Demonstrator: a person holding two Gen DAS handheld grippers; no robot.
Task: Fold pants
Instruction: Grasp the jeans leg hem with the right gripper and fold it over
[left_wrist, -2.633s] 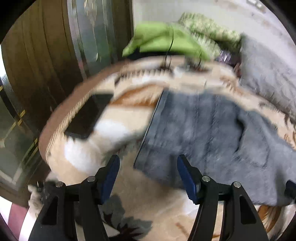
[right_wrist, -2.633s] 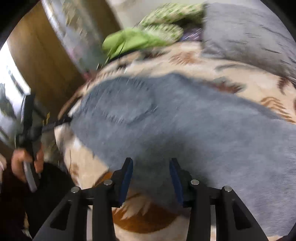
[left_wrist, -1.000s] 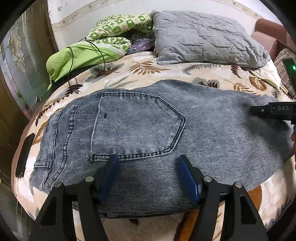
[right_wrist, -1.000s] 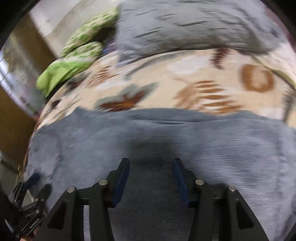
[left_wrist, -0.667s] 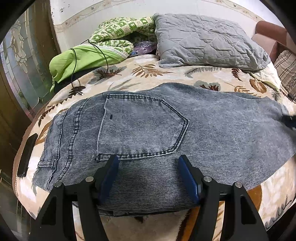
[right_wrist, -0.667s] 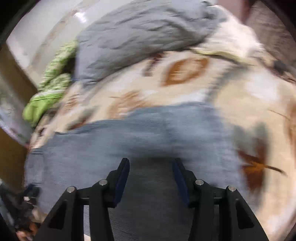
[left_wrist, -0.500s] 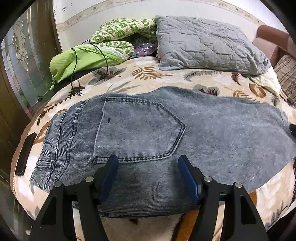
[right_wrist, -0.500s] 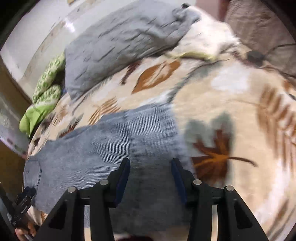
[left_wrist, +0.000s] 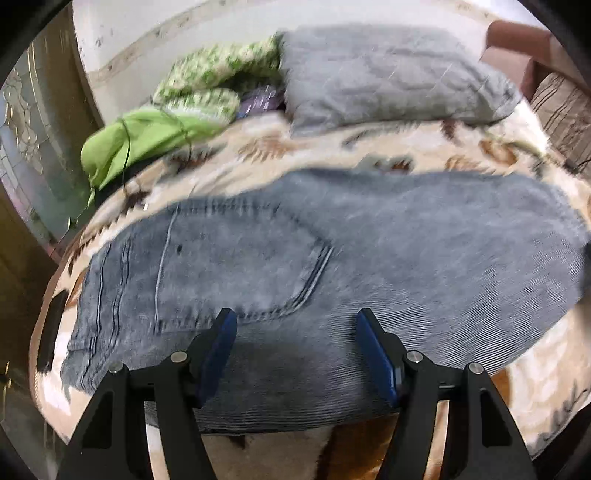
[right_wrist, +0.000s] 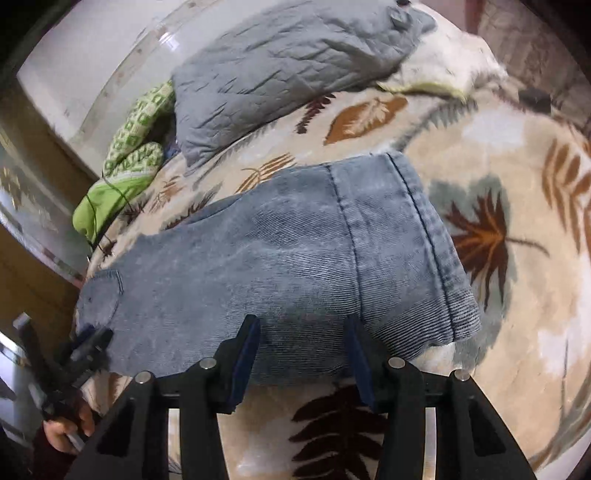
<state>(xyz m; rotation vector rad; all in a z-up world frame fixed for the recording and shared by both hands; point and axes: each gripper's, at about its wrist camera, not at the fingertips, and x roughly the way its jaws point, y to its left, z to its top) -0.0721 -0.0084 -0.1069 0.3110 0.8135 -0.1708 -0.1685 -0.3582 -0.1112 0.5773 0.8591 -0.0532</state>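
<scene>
Two grippers hover, jaws parted, nothing grasped | left gripper (left_wrist: 295, 332) over pocket end | right gripper (right_wrist: 301, 336) over hem end | jeans (right_wrist: 295, 258) flat along bed's (right_wrist: 517, 314) near edge

I see a bed under a cream leaf-print blanket (right_wrist: 480, 155). On it lie grey-blue pants (right_wrist: 295, 258) spread flat, a grey pillow (right_wrist: 295, 62) at the head, green bedding (left_wrist: 147, 140) bunched beside it, and what may be a phone (left_wrist: 51, 336) at the edge.
</scene>
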